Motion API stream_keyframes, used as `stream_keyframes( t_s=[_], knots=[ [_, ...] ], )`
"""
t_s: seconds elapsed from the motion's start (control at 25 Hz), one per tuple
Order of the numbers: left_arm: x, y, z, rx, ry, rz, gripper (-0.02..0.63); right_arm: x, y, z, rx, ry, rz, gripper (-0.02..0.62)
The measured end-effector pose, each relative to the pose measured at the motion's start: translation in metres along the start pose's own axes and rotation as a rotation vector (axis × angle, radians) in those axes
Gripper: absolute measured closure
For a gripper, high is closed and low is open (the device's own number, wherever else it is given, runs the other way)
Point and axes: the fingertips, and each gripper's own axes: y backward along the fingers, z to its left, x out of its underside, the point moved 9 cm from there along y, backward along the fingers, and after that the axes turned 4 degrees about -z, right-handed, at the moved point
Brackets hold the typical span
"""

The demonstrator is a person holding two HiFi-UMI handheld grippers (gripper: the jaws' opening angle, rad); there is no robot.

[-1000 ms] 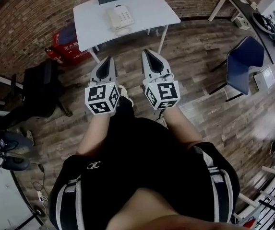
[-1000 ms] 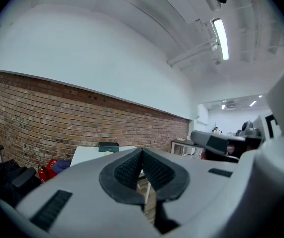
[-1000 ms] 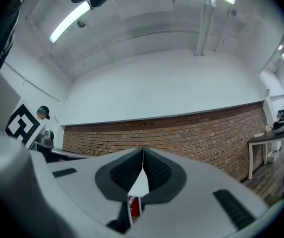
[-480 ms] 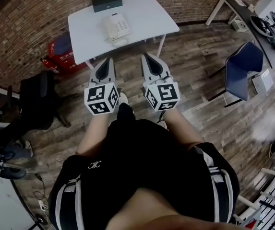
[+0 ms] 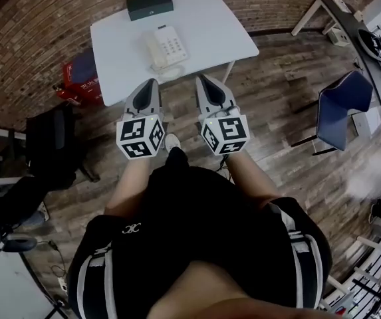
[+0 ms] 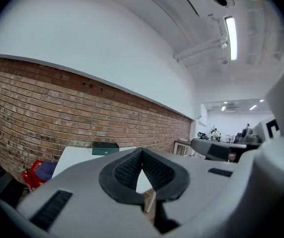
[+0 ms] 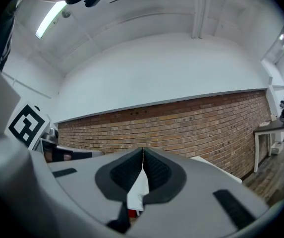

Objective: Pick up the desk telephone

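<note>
A cream desk telephone (image 5: 165,46) with its handset on the left lies on a white table (image 5: 210,25) by the brick wall, in the head view. My left gripper (image 5: 151,82) and right gripper (image 5: 201,80) are held side by side just short of the table's near edge, both shut and empty. The phone sits beyond and between their tips. In the left gripper view the jaws (image 6: 142,150) meet with nothing in them, and the table (image 6: 77,155) shows behind. The right gripper (image 7: 142,150) is likewise closed, with the brick wall ahead.
A dark green box (image 5: 149,4) stands at the table's far edge, also in the left gripper view (image 6: 105,148). A red case (image 5: 80,73) and black bag (image 5: 52,138) lie left on the wooden floor. A blue chair (image 5: 343,108) is at the right.
The table and phone have come nearer to both grippers in the head view as the person walked toward it. Both grippers stayed shut and side by side.
</note>
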Motion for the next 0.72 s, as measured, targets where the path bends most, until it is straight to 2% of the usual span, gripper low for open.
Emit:
stream_keyframes(
  t_s=[0.72],
  knots=[
    [0.000, -0.144, 0.127, -0.026, 0.119, 0.114, 0.604, 0.032, -0.189, -0.036, -0.014, 0.022, 0.141, 0.595]
  ],
)
